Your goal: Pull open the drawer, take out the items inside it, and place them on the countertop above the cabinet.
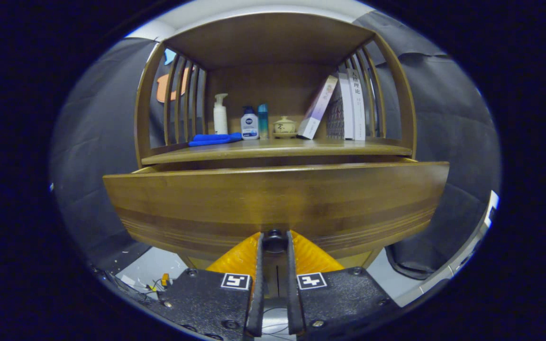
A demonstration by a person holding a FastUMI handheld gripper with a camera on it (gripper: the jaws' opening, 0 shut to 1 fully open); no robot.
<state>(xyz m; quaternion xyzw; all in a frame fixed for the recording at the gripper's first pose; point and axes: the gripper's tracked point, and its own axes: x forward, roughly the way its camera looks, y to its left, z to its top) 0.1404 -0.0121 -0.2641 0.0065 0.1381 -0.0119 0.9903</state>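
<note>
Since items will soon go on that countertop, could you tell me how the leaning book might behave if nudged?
The leaning book rests tilted against the upright books, so a nudge could slide its base and drop it flat. It looks thin and probably light. The fingers grip the drawer knob.

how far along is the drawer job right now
Done: the drawer front stands pulled out ahead of the countertop. In hand: the gripper is closed on the dark drawer knob. Left: the drawer's inside is hidden, so taking items out and placing them on the countertop looks not yet started.
</note>
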